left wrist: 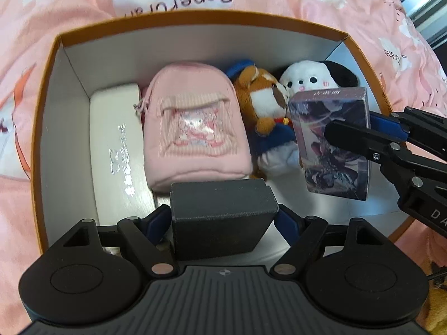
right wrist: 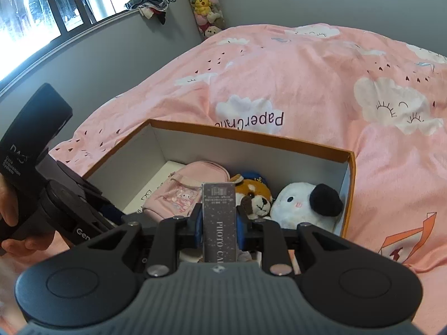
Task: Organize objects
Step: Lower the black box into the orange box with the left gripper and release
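An orange-rimmed cardboard box [left wrist: 192, 18] sits on a pink bed. Inside lie a white case [left wrist: 117, 145], a pink mini backpack [left wrist: 192, 122], a brown plush dog [left wrist: 262, 103] and a white plush with a black ear [left wrist: 310, 78]. My left gripper [left wrist: 223, 217] is shut on a black box [left wrist: 223, 217] held over the box's near side. My right gripper [right wrist: 219, 220] is shut on a purple photo card box [right wrist: 219, 217], held upright over the box's right side; it shows in the left wrist view [left wrist: 332, 142] in front of the plush toys.
The pink cloud-print duvet [right wrist: 307, 83] surrounds the box [right wrist: 251, 136]. A grey wall, a window [right wrist: 42, 19] and a hanging column of plush toys [right wrist: 204, 2] stand beyond the bed. A hand [right wrist: 8, 223] holds the left gripper's handle at left.
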A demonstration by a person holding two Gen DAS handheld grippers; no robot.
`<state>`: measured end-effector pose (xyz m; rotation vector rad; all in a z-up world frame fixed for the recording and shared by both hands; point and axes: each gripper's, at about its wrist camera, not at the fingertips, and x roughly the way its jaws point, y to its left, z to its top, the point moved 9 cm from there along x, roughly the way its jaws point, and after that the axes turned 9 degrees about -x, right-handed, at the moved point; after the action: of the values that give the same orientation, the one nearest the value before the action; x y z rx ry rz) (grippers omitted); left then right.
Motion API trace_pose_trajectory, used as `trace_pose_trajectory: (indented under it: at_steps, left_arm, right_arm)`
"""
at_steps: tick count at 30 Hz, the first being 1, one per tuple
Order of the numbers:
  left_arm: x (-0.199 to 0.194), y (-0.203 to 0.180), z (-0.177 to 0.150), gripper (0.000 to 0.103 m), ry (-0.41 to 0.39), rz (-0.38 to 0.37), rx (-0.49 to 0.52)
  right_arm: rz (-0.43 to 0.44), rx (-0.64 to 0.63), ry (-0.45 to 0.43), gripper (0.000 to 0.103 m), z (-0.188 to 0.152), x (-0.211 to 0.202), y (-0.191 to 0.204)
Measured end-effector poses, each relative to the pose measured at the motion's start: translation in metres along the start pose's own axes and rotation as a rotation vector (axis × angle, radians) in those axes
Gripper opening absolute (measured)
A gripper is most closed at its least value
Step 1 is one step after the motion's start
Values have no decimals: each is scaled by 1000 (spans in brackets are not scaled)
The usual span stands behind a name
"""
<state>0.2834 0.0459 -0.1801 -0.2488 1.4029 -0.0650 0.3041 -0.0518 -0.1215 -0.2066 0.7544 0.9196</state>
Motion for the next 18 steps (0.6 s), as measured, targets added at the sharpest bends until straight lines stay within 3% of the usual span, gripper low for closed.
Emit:
trace_pose_trajectory:
  at_steps: [8,13,18]
  left_arm:
    - [-8,-4,-6,93,-81,10,101]
    - [-21,-2,-11,93,-96,-29,127]
    - [-22,-4,-9,92,-74,35,212]
  right_arm:
    - [13,16,3,24,0,2,2]
    - [8,13,4,24,-1,2,1]
    - [10,18,4,24,-1,3,1]
